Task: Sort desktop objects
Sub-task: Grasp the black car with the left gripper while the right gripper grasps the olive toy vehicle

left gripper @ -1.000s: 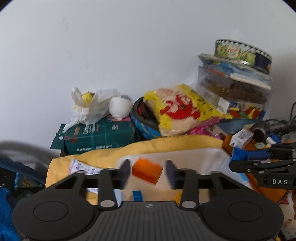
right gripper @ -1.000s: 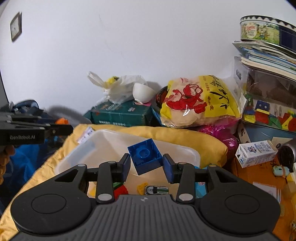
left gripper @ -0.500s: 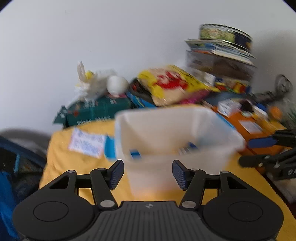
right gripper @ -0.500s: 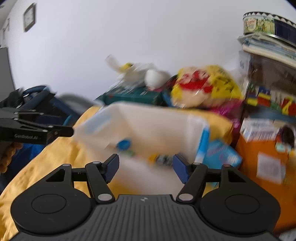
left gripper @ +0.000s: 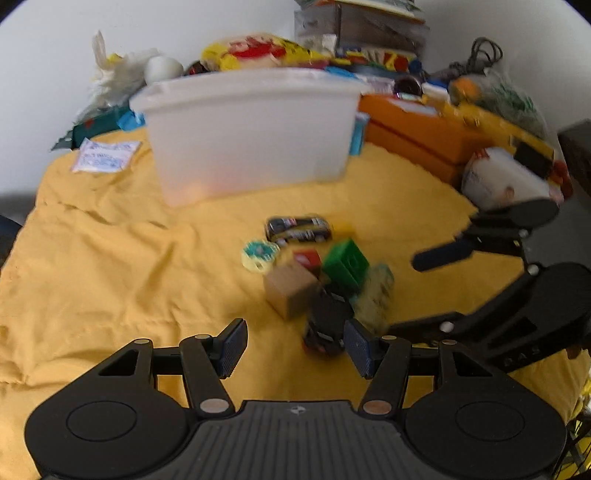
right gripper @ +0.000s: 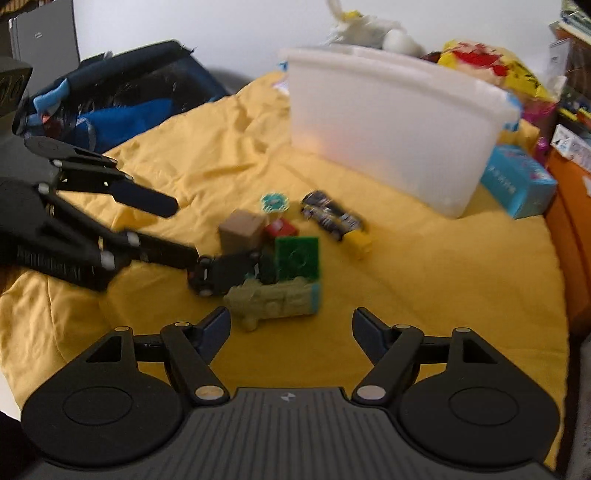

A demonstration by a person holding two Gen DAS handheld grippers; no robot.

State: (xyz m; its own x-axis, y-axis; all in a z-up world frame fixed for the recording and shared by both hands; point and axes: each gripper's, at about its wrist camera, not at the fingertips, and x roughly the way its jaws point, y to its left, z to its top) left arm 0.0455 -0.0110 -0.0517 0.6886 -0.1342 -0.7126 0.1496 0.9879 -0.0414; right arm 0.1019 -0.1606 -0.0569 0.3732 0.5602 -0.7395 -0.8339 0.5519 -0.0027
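Here, two toy cars (right gripper: 225,275) (right gripper: 330,215), one green block (right gripper: 297,257), one white bin (right gripper: 388,125); left tongs (left gripper: 291,345) apart, right tongs (right gripper: 291,330) just widening, both empty.

left gripper (left gripper: 293,349) — black, blue pads, silver screws | right gripper (right gripper: 291,332) — same build

A plain white wall (left gripper: 229,22) runs across the top of both views, evenly lit. A rumpled yellow cloth (left gripper: 110,258) covers the surface and fills the middle and lower frame. At the upper left of the right wrist view stands a grey cabinet-like panel (right gripper: 44,40), with a dark blue bag (right gripper: 122,96) below it.
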